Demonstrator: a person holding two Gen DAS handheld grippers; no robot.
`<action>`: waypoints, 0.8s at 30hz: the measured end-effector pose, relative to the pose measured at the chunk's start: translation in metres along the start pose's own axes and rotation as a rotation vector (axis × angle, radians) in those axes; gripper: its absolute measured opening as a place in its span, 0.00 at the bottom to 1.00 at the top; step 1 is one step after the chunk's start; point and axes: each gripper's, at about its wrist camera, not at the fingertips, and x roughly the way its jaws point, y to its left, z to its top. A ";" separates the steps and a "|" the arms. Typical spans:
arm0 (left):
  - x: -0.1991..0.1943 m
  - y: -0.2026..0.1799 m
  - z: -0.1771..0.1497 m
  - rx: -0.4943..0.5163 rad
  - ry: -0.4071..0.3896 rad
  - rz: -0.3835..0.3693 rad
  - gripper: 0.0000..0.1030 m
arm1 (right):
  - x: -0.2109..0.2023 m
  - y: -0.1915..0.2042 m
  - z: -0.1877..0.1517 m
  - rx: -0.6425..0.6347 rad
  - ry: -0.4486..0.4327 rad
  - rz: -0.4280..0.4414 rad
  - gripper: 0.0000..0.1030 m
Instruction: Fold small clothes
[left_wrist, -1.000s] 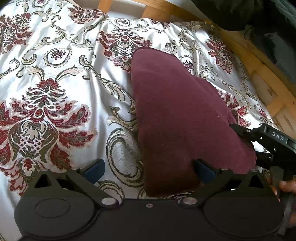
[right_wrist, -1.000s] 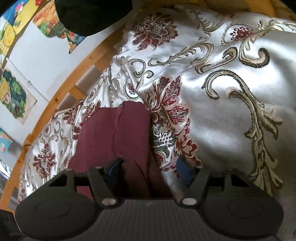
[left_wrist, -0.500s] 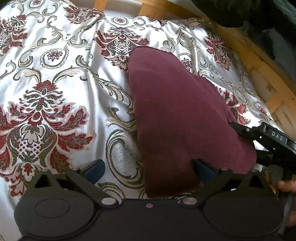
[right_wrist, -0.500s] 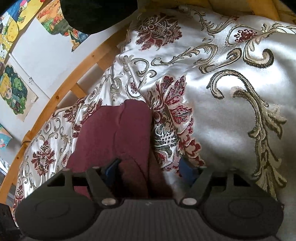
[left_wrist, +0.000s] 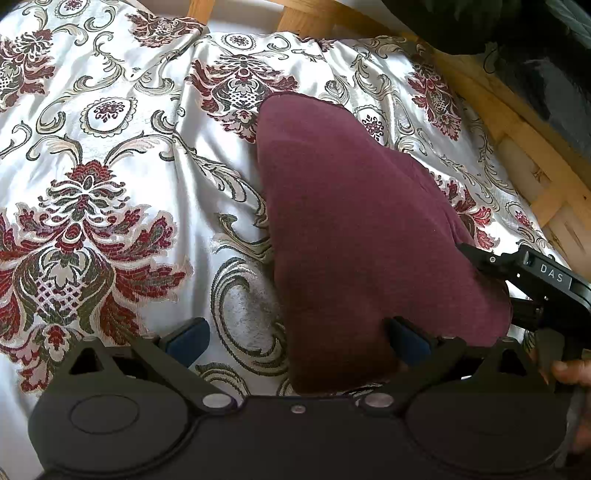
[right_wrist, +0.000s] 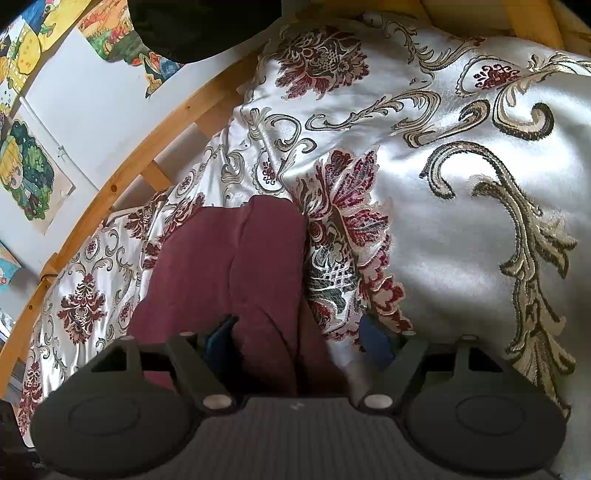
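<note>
The maroon garment (left_wrist: 362, 229) is a soft, matt knit cloth with a fine, slightly fuzzy nap. Under it lies the bedspread (left_wrist: 122, 155) — a glossy, satin-like cloth with raised woven brocade in red, dark green and gold, catching light in bright patches on the right of the right wrist view. The left gripper (left_wrist: 295, 341) and the right gripper (right_wrist: 295, 336) are matt black plastic with smooth blue pads (left_wrist: 186, 334). The bed frame (right_wrist: 122, 177) at the far edge is bare, light wood — smooth, with visible knots. The drawings (right_wrist: 27, 177) on the wall look like matt paper.
</note>
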 end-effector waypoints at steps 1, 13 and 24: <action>-0.001 0.000 0.001 0.001 0.003 0.000 0.99 | 0.000 0.001 0.000 -0.005 -0.001 -0.005 0.72; -0.013 0.005 0.042 0.022 -0.075 -0.018 0.99 | -0.002 0.029 -0.008 -0.239 -0.033 -0.108 0.69; 0.023 0.003 0.073 0.043 -0.010 -0.112 0.88 | 0.003 0.004 0.000 -0.047 0.024 0.034 0.52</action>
